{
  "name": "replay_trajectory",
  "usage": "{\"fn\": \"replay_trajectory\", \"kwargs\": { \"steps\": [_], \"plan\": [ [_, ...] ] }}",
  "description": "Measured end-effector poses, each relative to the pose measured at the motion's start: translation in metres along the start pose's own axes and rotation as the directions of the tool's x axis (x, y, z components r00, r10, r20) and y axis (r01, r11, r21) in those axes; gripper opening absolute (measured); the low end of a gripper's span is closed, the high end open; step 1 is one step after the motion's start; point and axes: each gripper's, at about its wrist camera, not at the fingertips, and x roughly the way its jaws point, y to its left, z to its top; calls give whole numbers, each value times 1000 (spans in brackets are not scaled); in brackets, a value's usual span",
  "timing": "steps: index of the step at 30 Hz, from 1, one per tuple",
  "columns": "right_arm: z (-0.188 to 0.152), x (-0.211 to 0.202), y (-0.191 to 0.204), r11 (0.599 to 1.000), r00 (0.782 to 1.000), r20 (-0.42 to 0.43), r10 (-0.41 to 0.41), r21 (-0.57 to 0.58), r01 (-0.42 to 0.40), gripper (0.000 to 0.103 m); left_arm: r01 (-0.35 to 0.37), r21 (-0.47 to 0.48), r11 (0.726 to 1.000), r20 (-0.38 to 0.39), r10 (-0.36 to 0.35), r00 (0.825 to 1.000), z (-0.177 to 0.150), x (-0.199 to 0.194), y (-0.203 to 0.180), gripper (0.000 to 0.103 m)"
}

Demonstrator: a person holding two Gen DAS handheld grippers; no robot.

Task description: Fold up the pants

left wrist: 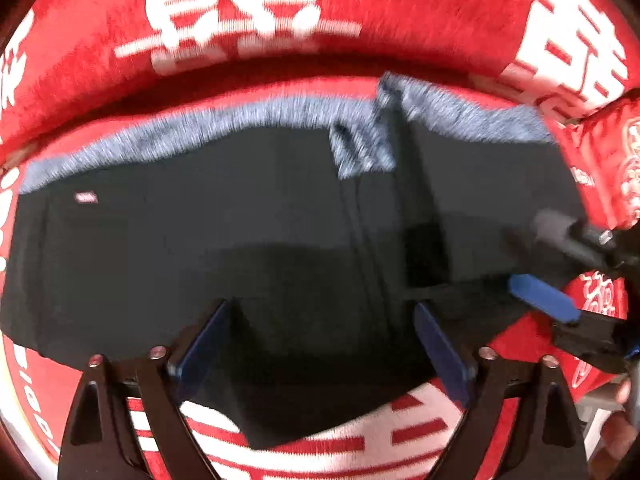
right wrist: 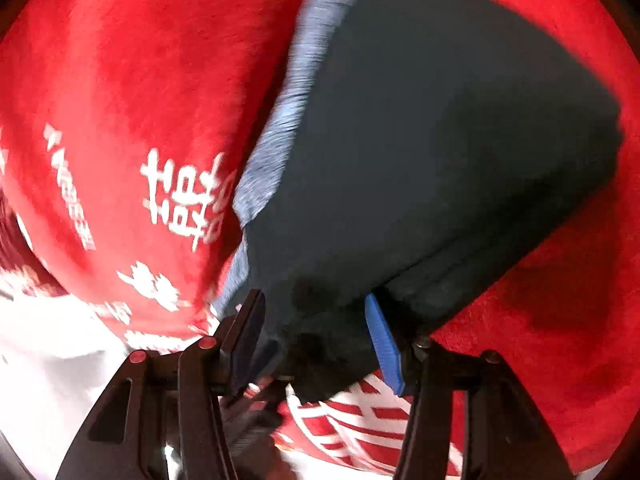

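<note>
The dark pants (left wrist: 240, 240) lie folded into a wide stack on the red blanket, with a grey-blue waistband (left wrist: 200, 132) along the far edge. My left gripper (left wrist: 320, 348) hangs open and wide just above the near edge, its blue pads (left wrist: 204, 344) apart from the cloth. In the right wrist view the pants (right wrist: 440, 140) run away from me, and one corner sits between the jaws of my right gripper (right wrist: 316, 336). Its blue pad (right wrist: 384, 344) shows bare and does not clamp the cloth. From the left wrist view the right gripper (left wrist: 540, 264) is at the pants' right edge.
A red blanket (left wrist: 360, 20) with big white characters covers the whole surface under the pants. A red patterned cushion (left wrist: 600, 168) rises at the right, close to the right gripper. A white surface (right wrist: 40, 360) lies beyond the blanket's edge at the lower left of the right wrist view.
</note>
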Motion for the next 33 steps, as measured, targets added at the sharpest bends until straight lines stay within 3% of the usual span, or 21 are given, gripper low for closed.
{"fn": "replay_trajectory", "kwargs": {
  "steps": [2,3,7,9,13,15,16,18,22,25,26,27,30,32,33],
  "plan": [
    [4,-1,-5,999,999,8,32,28,-32,11,23,-47,999,-8,-23,1000,2,6,8,102],
    [7,0,-3,1000,1000,6,20,17,-20,5,33,-60,998,-16,-34,999,4,7,11,102],
    [6,-16,30,991,1000,0,10,-132,-10,5,1,-23,1000,-6,-1,1000,7,1,8,102],
    [-5,-21,45,972,998,-24,-51,-231,44,5,-27,-25,999,16,28,999,6,-8,13,102],
    [-18,6,23,971,985,-94,-142,-206,120,5,-107,-76,991,48,111,993,-4,-24,32,102],
    [-18,21,10,961,977,-94,-189,-225,164,5,-125,-102,987,34,129,991,-7,-28,42,102],
    [-18,23,9,961,981,-87,-175,-231,151,5,-132,-106,986,28,135,990,-7,-30,46,102],
    [-19,22,21,941,972,-99,-214,-288,178,9,-150,-99,984,37,155,987,-5,-35,50,102],
    [-25,11,58,861,944,-170,-281,-480,170,43,-148,-92,985,60,153,986,14,-48,40,102],
    [-4,-33,83,807,971,-59,-232,-569,158,51,-116,-69,991,93,122,988,33,-58,15,102],
    [15,-54,88,799,977,28,-210,-571,188,54,-107,-59,992,100,113,989,34,-61,12,102],
    [34,-66,90,803,975,95,-201,-553,220,59,-94,-42,995,108,98,989,42,-62,2,102],
    [91,-80,72,834,958,174,-227,-474,283,60,-66,7,998,134,64,989,58,-66,-20,102],
    [122,-61,60,857,958,129,-255,-429,286,60,-48,39,998,131,42,991,73,-57,-40,102],
    [136,-47,47,883,968,58,-245,-398,247,58,-37,49,998,127,31,991,80,-50,-50,102]
  ]
}}
